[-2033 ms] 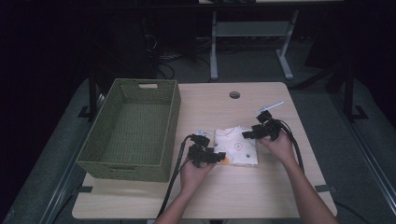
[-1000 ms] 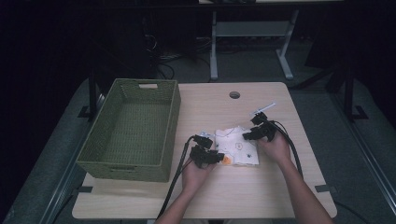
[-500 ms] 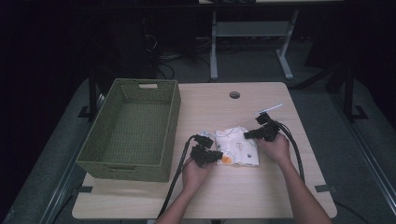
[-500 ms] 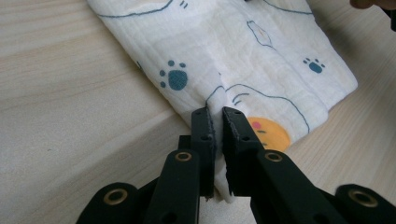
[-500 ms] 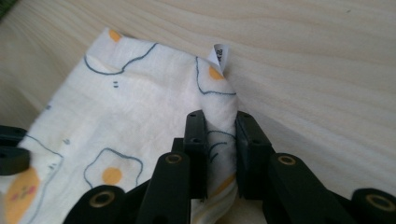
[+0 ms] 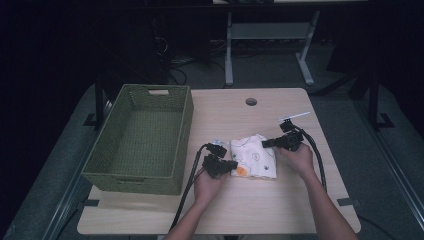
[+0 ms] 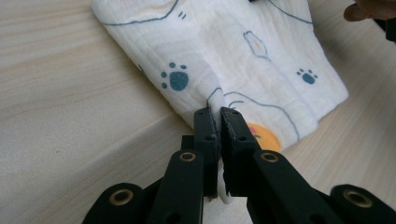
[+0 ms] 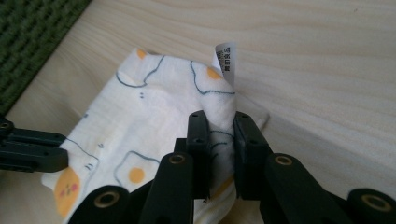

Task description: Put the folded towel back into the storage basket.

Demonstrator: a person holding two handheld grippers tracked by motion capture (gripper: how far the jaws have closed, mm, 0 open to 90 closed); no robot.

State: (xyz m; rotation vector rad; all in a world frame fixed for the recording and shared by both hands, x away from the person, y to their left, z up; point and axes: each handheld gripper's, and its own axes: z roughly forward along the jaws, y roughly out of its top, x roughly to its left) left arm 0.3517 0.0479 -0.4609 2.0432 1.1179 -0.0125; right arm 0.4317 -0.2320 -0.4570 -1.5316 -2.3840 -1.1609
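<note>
While the bench [image 6: 235,205] carries a green woven basket [image 6: 142,140] along its left edge, the printed cloth [image 6: 254,156] lies right of centre, left tongs [image 7: 219,114] and right tongs [image 8: 219,119] each clamped on its opposite edges.

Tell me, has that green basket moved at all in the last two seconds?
No. The green basket sits at the same spot on the table's left edge.

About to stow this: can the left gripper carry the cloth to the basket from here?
Probably yes. The left gripper pinches the cloth, the basket sits open just beside it, and only bare table lies between.
</note>
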